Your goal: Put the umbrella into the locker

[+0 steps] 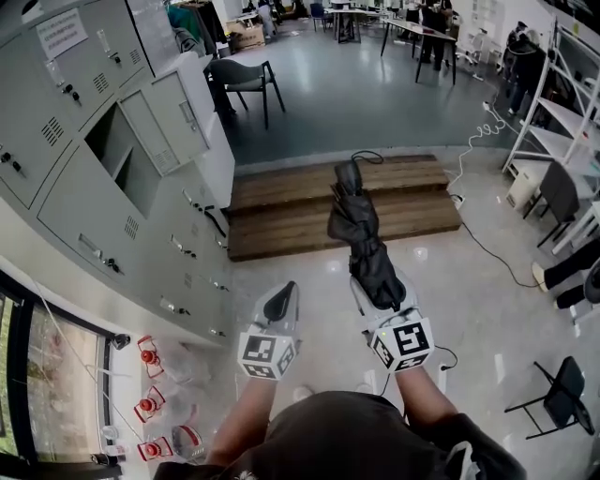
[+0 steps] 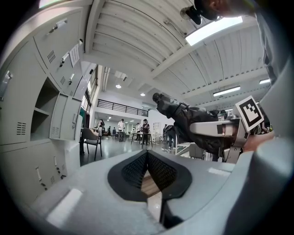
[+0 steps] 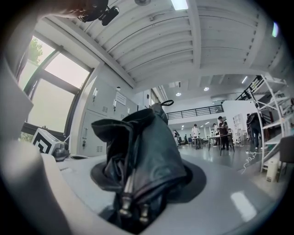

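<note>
**Umbrella Held Out in the Air, Not in the Locker Yet**

The right gripper [image 1: 373, 286] is clamped on a folded black umbrella [image 1: 359, 230]. Its jaws squeeze the fat cloth part, and small metal rib tips show close to the jaws in the right gripper view. The umbrella sticks straight out in front, held level. It is up in the air over the floor, in front of the wooden steps [image 1: 337, 202].

The left gripper [image 1: 279, 302] is just beside the right one. Its jaws are pressed together at the tips, and there is nothing between them.

Grey lockers [image 1: 84, 216] stand in a row along the left side. One open locker [image 1: 117, 155] has its door [image 1: 173, 117] swung out, and a shelf shows inside it. The umbrella is well apart from this open locker, off to its right.

A dark chair [image 1: 244, 80] stands past the lockers. Far at the back of the room, people stand near tables [image 1: 412, 28].
</note>
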Tool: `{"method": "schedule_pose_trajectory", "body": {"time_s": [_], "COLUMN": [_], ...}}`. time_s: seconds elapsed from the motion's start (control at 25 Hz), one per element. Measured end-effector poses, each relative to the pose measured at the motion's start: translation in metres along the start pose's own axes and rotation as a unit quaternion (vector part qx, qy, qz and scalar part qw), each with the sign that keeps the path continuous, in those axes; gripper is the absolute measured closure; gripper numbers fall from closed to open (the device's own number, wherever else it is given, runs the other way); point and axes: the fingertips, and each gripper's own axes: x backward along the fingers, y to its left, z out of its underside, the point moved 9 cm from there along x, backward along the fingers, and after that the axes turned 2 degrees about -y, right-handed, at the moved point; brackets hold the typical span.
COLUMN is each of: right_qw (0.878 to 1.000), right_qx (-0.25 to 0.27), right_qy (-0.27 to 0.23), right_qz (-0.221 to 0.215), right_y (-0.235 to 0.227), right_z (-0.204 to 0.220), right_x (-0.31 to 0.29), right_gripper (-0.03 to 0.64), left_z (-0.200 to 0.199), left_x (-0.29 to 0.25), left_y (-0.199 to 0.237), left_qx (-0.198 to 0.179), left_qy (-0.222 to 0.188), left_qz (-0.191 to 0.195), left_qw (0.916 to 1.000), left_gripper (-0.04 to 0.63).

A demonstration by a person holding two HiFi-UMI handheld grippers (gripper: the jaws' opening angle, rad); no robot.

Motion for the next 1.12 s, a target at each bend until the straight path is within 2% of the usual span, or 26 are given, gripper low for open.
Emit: {"method": "schedule_pose_trajectory", "body": {"time_s": [0.48, 0.72, 0.92, 1.12], "right_qw": [0.999, 0.999, 0.999, 0.999], "right_qx": [-0.005, 0.008, 0.017, 0.021], "right_qy": [0.016, 0.016, 0.021, 0.03], "right_qz": [0.031, 0.029, 0.019, 0.008], "right_y": [0.056, 0.071, 0.069, 0.048], "right_z": [0.014, 0.016, 0.019, 0.024], "right_x": [-0.028, -0.038, -0.054, -0.078], "right_gripper": [0.376, 0.376, 0.376, 0.376], "left_z": [-0.001, 0.002, 0.004, 0.006], "left_x": [0.029, 0.04, 0.036, 0.011], "left_y": [0.064, 0.089, 0.1, 0.105], "left_qx": [-0.003, -0.003, 0.002, 0.002], "left_qy": [0.0, 0.004, 0.006, 0.01], "left_qz": [0.019, 0.011, 0.002, -0.008], "left_qw": [0.9998, 0.9999, 1.0, 0.9999], "left_gripper": [0.591, 0.591, 0.591, 0.591]}}
